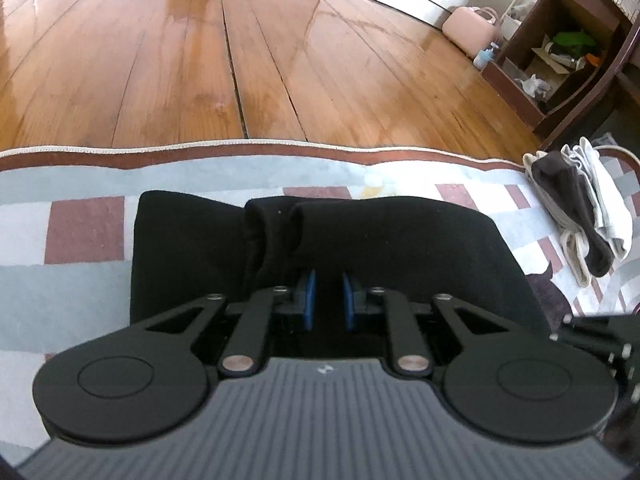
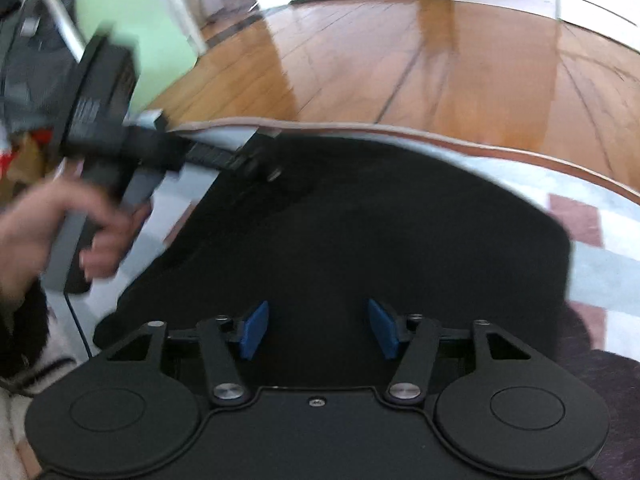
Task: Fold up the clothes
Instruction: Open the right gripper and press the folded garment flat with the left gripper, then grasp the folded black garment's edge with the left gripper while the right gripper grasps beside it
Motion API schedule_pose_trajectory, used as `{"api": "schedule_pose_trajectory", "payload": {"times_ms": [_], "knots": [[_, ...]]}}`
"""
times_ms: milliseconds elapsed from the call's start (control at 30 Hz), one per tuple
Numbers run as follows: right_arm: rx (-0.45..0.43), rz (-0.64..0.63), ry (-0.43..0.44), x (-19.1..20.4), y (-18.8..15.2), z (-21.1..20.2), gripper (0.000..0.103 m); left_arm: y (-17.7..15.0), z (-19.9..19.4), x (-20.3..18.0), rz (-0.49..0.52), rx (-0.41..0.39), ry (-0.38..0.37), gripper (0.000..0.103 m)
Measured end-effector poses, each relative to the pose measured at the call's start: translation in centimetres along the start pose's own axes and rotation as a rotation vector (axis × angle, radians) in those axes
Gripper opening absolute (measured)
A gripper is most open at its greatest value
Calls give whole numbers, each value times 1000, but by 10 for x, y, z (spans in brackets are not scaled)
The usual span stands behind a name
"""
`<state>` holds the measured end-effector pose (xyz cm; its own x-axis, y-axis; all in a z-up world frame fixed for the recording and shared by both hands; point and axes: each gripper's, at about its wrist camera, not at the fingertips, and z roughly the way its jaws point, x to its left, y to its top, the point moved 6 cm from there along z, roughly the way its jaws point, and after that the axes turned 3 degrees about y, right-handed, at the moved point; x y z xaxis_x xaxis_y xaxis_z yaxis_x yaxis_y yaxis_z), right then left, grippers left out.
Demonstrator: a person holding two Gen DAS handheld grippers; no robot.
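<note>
Left wrist view: my left gripper (image 1: 328, 300) has its two blue pads (image 1: 309, 300) drawn close with a narrow gap; whether black cloth is pinched there I cannot tell; one black garment (image 1: 192, 256) lies folded on the checked rug (image 1: 84, 232), two rolled folds at its top edge; one stack of folded clothes (image 1: 580, 216) sits to the right, beside the wooden floor (image 1: 160, 60).

Right wrist view: my right gripper (image 2: 318, 330) stands open over the same black garment (image 2: 380, 220), nothing between its two pads; one hand (image 2: 60, 232) holds the other gripper at the garment's far-left corner, blurred.
</note>
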<state>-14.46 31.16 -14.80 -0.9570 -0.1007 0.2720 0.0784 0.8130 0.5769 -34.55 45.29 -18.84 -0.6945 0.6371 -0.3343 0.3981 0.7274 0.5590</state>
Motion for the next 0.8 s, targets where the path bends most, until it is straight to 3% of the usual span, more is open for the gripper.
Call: {"api": "schedule_pose_trajectory", "payload": {"times_ms": [33,133,300,367,400,500,567,600,700,767,800], "knots": [[7,-30,8,11,-2,4,66,0,2,-2,3,2,5,17],[57,-76,144,47,-12,15,68,7,10,-4,7,11,14,17],[134,-174,209,91,-33,27,68,4,-2,0,19,31,30,17],[127,-145,253,89,-29,14,66,-1,-21,14,-1,9,68,39],[106,-104,270,80,-22,5,65,-3,-32,21,-11,-9,83,60],[7,61,201,29,-2,-31,66,-10,-61,44,-43,-58,122,69],[-44,181,127,-10,3,-51,68,-15,-65,52,-93,-25,87,81],[-31,219,83,-22,-4,-53,68,-18,-66,54,-107,-6,79,87],[44,289,-38,-48,-29,-50,69,-34,-56,46,2,70,164,87],[94,252,-56,-42,-47,-41,71,-40,-54,46,0,88,157,87],[110,209,-60,-35,-53,-40,77,-44,-53,47,0,96,153,87]]}}
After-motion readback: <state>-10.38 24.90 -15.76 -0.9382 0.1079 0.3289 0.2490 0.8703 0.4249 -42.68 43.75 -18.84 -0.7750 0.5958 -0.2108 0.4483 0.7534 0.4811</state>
